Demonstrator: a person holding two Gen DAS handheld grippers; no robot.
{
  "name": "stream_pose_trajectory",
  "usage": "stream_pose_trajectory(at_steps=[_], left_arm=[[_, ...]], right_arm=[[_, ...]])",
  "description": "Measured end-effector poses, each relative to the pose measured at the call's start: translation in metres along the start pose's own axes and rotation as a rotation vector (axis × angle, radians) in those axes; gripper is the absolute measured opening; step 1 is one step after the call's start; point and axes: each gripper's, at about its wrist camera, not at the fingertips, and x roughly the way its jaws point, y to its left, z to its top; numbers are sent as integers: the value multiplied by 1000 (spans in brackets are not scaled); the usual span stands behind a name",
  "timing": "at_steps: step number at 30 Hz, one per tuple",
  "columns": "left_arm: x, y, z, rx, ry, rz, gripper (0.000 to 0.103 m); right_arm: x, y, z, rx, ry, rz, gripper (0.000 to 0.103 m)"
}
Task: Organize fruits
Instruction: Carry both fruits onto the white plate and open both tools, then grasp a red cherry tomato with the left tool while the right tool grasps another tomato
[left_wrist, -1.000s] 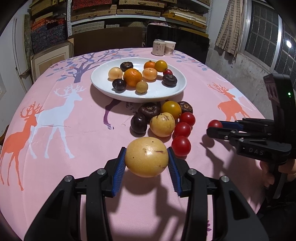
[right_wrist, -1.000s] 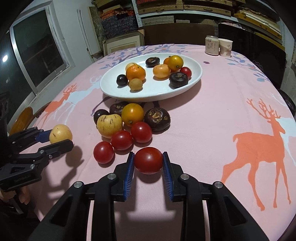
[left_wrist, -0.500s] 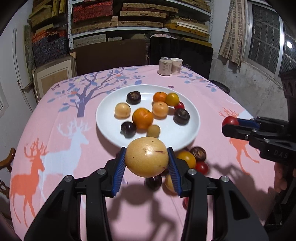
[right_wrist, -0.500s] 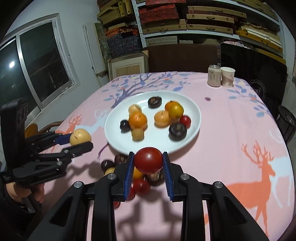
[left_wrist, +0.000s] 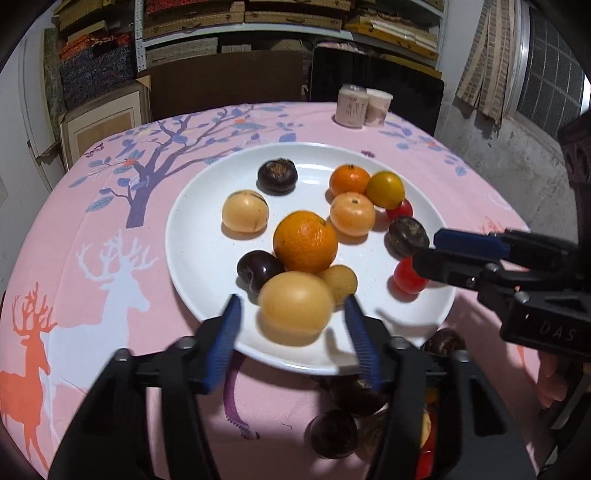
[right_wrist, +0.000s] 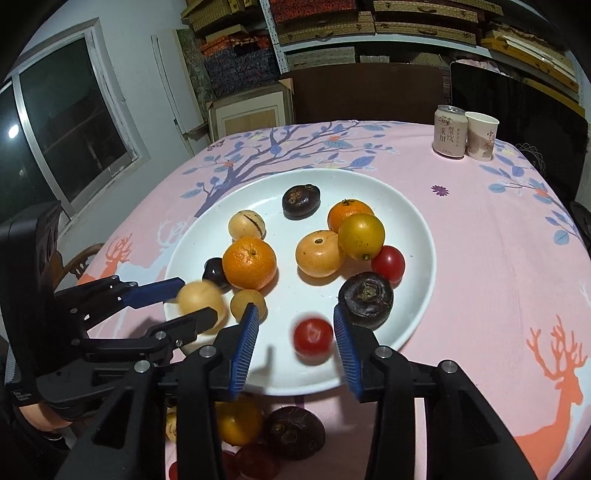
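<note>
Nearest, the left gripper has just been opening its jaws; the blurred yellow fruit sits loose between them, clear of both pads, over the white plate at its 6 o'clock rim. The right gripper has likewise just been opening, and the red tomato lies free between its pads at the plate's 5 o'clock. Farther, an orange rests mid-plate, and a can stands at 1 o'clock.

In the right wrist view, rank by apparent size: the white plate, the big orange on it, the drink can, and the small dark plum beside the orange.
1. white plate
2. big orange
3. drink can, though it stands farther away, so its rank against the orange is unsure
4. dark plum, partly hidden
</note>
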Motion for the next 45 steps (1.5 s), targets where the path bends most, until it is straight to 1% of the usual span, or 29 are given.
stream_pose_trajectory(at_steps=[1,4,6,7,8,10,14,15,17,21,24,28,33,35,38,39,41,42,45], left_arm=[[-4,1,0,-6,-20,4,76],[-16,1,2,-10,-59,9,77],[-25,0,0,-12,-70,-1,77],[-30,-1,-4,-4,-70,-1,77],[-35,-4,-9,9,-65,0,77],[-43,-8,-22,32,-46,-5,77],[-54,-17,-55,69,0,-14,77],[-56,-20,-65,83,9,4,77],[-60,-19,-77,78,10,21,77],[-68,-8,-95,7,23,9,77],[-72,-6,-107,-13,39,-2,77],[-75,-21,-120,23,57,-24,77],[-80,-53,-126,96,47,-56,77],[-80,-59,-125,106,42,-57,77],[-76,-65,-121,95,46,-61,77],[-74,-67,-119,93,45,-56,75],[-69,-70,-116,94,47,-42,66],[-64,-72,-114,95,61,-43,58],[-58,-78,-112,96,71,-55,47]], right_arm=[[-2,-1,-1,7,-8,10,43],[-13,-3,-4,27,-35,12,44],[-23,-5,-7,45,-54,22,47],[-31,-6,-10,53,-66,23,51],[-39,-7,-15,61,-78,22,53],[-53,-11,-26,87,-92,23,53],[-71,-15,-54,138,-85,32,54],[-73,-13,-61,137,-78,28,54],[-75,-5,-78,126,-58,23,54],[-74,14,-104,69,-15,35,54],[-74,22,-114,40,3,29,54],[-77,27,-124,33,-1,13,53],[-79,7,-132,118,-21,-13,54],[-77,0,-136,146,-16,-23,54],[-77,-2,-142,147,-10,-51,53],[-78,-2,-143,147,-16,-51,53],[-79,-4,-144,152,-29,-50,53],[-79,-5,-144,157,-29,-48,53],[-77,-9,-145,176,-24,-34,54]])
